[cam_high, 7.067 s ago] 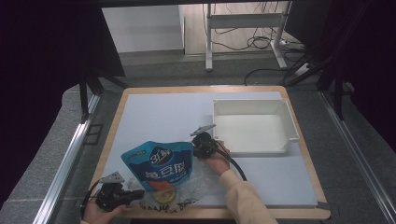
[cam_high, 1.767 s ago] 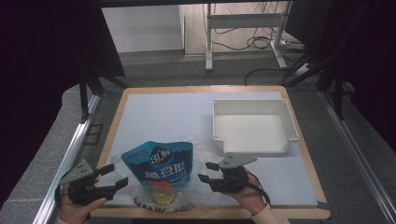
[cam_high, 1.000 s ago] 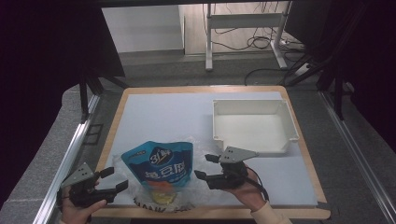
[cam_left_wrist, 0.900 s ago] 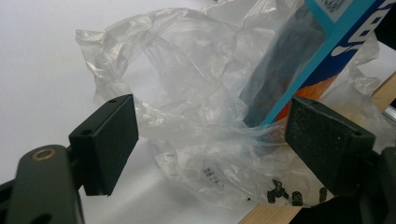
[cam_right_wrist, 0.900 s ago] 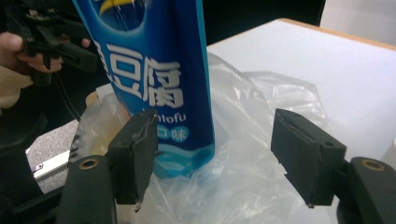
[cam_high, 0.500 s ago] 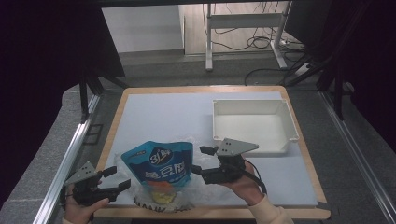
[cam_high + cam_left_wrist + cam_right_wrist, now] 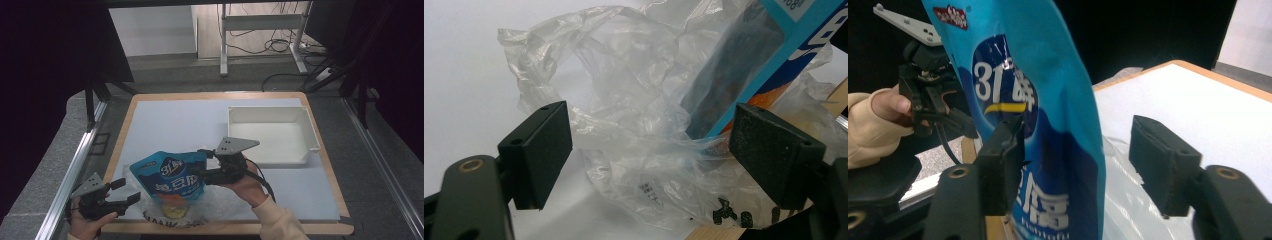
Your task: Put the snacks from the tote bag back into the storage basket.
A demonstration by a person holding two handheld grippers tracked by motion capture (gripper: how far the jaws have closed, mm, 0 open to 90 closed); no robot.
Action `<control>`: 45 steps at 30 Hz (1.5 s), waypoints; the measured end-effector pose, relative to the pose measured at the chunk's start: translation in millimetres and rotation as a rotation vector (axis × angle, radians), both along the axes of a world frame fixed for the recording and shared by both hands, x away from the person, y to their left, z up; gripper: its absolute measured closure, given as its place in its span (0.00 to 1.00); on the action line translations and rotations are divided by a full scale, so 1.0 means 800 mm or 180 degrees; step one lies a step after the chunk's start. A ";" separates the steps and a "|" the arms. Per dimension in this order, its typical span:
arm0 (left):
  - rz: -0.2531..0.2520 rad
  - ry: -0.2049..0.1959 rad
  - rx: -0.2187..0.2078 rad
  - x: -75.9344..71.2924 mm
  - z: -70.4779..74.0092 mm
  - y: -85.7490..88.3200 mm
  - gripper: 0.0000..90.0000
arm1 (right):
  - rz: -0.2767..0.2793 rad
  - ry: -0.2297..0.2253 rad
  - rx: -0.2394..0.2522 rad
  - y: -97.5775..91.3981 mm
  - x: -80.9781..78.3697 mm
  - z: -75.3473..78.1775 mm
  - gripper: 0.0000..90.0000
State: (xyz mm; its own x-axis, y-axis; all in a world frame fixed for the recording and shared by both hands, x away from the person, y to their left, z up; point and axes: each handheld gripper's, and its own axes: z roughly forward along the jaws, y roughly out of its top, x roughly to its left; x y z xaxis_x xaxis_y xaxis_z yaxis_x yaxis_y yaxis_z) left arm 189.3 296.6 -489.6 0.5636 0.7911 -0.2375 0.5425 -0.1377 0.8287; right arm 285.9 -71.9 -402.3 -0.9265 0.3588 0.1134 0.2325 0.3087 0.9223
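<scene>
Jaws of the right gripper [image 7: 196, 162] have just been closing around the blue pouch [image 7: 171, 176], upright in the plastic bag [image 7: 167, 210] at the table's near edge, not yet pressing; left gripper [image 7: 129, 191] waits wide.

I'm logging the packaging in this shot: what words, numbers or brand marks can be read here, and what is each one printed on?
"31" in large white figures, followed by a Chinese character too unclear to give: on the blue pouch.
Large white Chinese characters lower on the blue pouch: cut off, not readable.
Small red logo at the pouch's top corner: too small to read.
Black letters, roughly "ANK": on the clear plastic bag, partly hidden.
Small black print on the bag: blurred.
</scene>
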 end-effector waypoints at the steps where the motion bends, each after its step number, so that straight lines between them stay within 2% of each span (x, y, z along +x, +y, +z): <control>1: -0.0001 0.0002 0.0000 0.000 0.000 0.000 0.20 | 0.0006 0.0002 0.0026 0.001 0.002 0.000 0.48; 9: 0.0023 -0.0009 -0.0012 0.000 0.000 0.000 0.20 | 0.0126 0.0025 0.0155 0.009 0.008 0.000 0.68; 22: 0.0047 -0.0020 -0.0026 -0.001 -0.001 0.000 0.20 | 0.0371 -0.0013 0.0130 0.016 0.009 0.002 0.91; 29: 0.0038 -0.0014 -0.0018 0.000 -0.001 -0.001 0.20 | 0.0499 -0.0076 0.0146 0.018 0.010 0.001 0.94; 45: 0.0013 -0.0014 -0.0003 0.000 -0.001 -0.002 0.20 | 0.0713 -0.0043 0.0255 0.020 0.021 0.000 0.97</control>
State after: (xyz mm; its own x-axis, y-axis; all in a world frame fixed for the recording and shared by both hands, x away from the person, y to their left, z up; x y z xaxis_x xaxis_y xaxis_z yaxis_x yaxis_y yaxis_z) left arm 189.1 295.1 -490.5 0.5614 0.7932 -0.2358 0.5394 -0.1347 0.8312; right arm 302.4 -55.7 -402.5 -0.9836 0.1343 0.1202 0.1537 0.2768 0.9486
